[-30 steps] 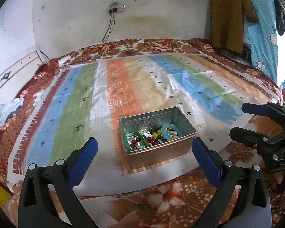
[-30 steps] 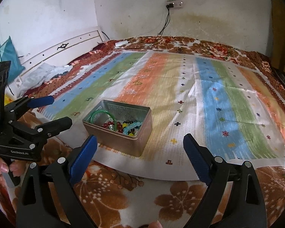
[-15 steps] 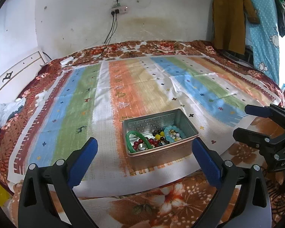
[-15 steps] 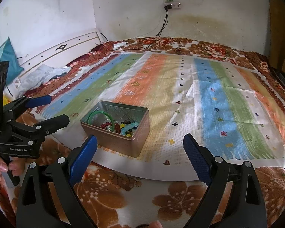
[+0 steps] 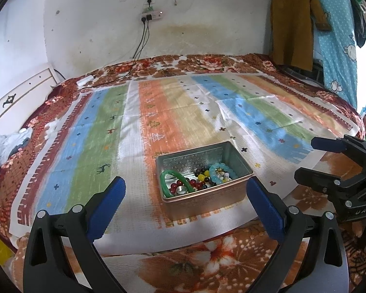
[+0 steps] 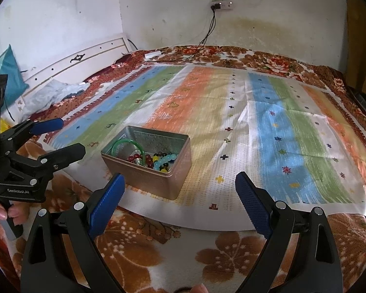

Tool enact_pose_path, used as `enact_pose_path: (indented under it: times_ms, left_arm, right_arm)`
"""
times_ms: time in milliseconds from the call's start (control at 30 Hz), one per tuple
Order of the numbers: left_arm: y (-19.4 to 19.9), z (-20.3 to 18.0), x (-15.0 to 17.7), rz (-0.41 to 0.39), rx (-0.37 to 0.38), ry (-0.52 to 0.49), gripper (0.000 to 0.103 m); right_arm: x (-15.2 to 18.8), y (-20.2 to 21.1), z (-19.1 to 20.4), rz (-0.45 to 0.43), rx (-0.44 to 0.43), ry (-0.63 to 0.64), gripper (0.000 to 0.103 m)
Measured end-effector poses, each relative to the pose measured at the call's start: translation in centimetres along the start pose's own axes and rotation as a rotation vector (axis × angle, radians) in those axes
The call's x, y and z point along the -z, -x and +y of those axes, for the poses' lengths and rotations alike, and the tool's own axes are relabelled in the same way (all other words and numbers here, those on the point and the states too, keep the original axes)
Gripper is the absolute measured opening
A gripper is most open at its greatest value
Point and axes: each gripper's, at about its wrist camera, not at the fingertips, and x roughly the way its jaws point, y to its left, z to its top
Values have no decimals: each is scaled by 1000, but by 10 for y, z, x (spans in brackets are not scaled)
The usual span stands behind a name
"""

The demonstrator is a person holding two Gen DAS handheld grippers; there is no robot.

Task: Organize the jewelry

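Note:
A metal tin box point(image 5: 205, 199) point(image 6: 144, 177) stands open on a striped cloth point(image 5: 97, 146) point(image 6: 268, 146) on the bed. It holds a green bangle point(image 5: 169, 180) point(image 6: 124, 142), a light blue bead bracelet point(image 5: 219, 172) point(image 6: 164, 160) and dark red, yellow and black beads point(image 5: 195, 183). My left gripper point(image 5: 185, 205) is open and empty, held just in front of the box; it also shows at the left of the right wrist view point(image 6: 61, 136). My right gripper point(image 6: 178, 202) is open and empty, right of the box, seen also in the left wrist view point(image 5: 310, 157).
A flowered blanket point(image 6: 158, 244) covers the bed under the cloth. A white headboard point(image 6: 73, 61) and crumpled clothes point(image 6: 53, 92) lie at the left. A power strip with cables point(image 5: 151, 15) hangs on the back wall. Clothes point(image 5: 290, 24) hang at the right.
Both grippers have drawn back and risen a little, so the box sits slightly farther off in both views. The box and its contents have not moved. Both grippers stay open.

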Motion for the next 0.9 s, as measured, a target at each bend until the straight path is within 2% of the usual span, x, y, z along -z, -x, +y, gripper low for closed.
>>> enact_pose_path:
  times_ms: [900]
  left_arm:
    - [-3, 1, -3, 3, 8, 5, 97]
  right_arm:
    - [1, -2, -1, 7, 2, 1, 92]
